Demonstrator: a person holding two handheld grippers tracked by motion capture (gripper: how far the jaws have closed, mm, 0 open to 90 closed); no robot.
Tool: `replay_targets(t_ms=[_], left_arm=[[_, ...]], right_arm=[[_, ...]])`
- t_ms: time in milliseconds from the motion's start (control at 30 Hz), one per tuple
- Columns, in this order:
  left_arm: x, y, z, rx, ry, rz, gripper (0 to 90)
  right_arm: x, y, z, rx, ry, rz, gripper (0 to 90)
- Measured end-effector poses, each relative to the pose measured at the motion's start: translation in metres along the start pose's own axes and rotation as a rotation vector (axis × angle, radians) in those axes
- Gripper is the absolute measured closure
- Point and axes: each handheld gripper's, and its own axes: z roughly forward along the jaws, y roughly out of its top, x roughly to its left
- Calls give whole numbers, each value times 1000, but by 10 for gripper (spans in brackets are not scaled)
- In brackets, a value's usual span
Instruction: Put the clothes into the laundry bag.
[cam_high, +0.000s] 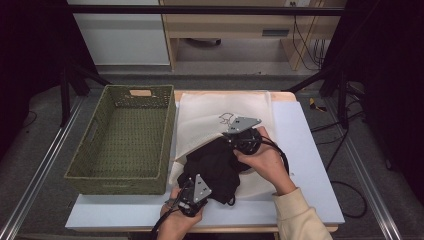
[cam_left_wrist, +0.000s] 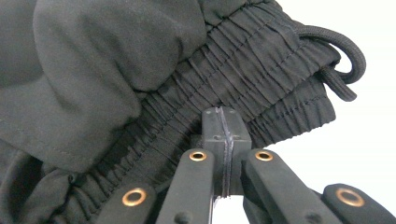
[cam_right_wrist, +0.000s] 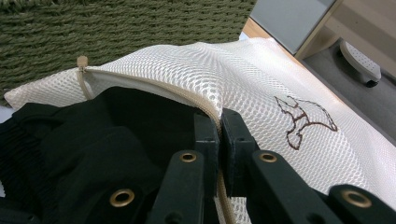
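A black garment (cam_high: 215, 162) with an elastic waistband (cam_left_wrist: 261, 60) and a drawstring (cam_left_wrist: 343, 51) lies half inside a white mesh laundry bag (cam_high: 210, 112) on the table. My left gripper (cam_high: 192, 180) is at the garment's near edge. Its jaws (cam_left_wrist: 226, 126) are shut on the waistband. My right gripper (cam_high: 229, 137) is at the bag's mouth, shut (cam_right_wrist: 219, 123) on the bag's zipper edge (cam_right_wrist: 154, 91), holding it lifted above the black cloth (cam_right_wrist: 107, 140). A small brown figure (cam_right_wrist: 303, 121) is stitched on the mesh.
A green woven basket (cam_high: 120, 177) with nothing in it stands to the left of the bag, its wall (cam_right_wrist: 116, 28) close behind the bag's mouth. The pale table top (cam_high: 300, 150) is bare to the right. Cables trail off the table's right side (cam_high: 345, 190).
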Motion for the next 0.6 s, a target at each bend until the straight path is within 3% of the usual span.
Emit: replay_targets(t_ms=[600], left_arm=[[3, 5, 4, 3, 11, 2, 900]], right_arm=[[2, -1, 2, 6, 7, -6, 865]])
